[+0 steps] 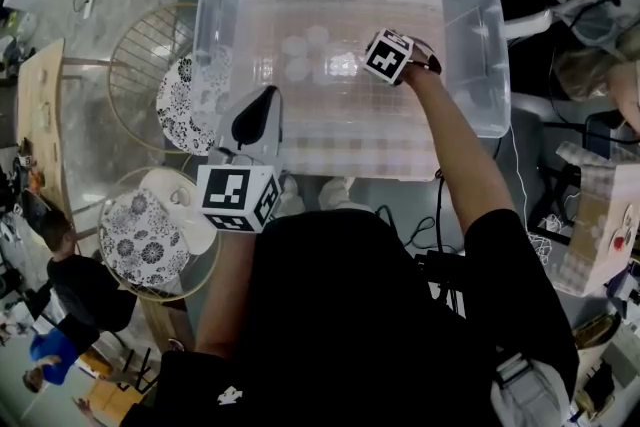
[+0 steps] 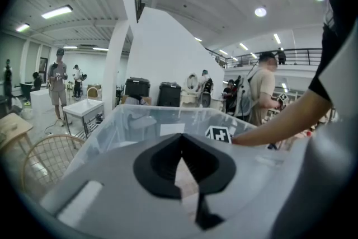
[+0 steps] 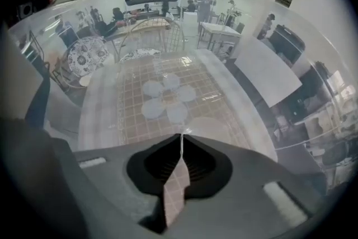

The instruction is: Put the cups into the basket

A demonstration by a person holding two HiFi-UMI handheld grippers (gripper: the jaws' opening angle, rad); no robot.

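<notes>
A large clear plastic bin stands in front of me on a checked surface. Several clear cups sit clustered on its floor, left of centre; in the right gripper view the cups lie just ahead of the jaws. My right gripper reaches down inside the bin, its marker cube to the right of the cups, jaws shut with nothing between them. My left gripper hangs outside the bin's near-left wall, jaws shut and empty.
Two wire chairs with patterned cushions stand left of the bin. A wooden table is further left. A cardboard box and cables lie at the right. People stand in the background.
</notes>
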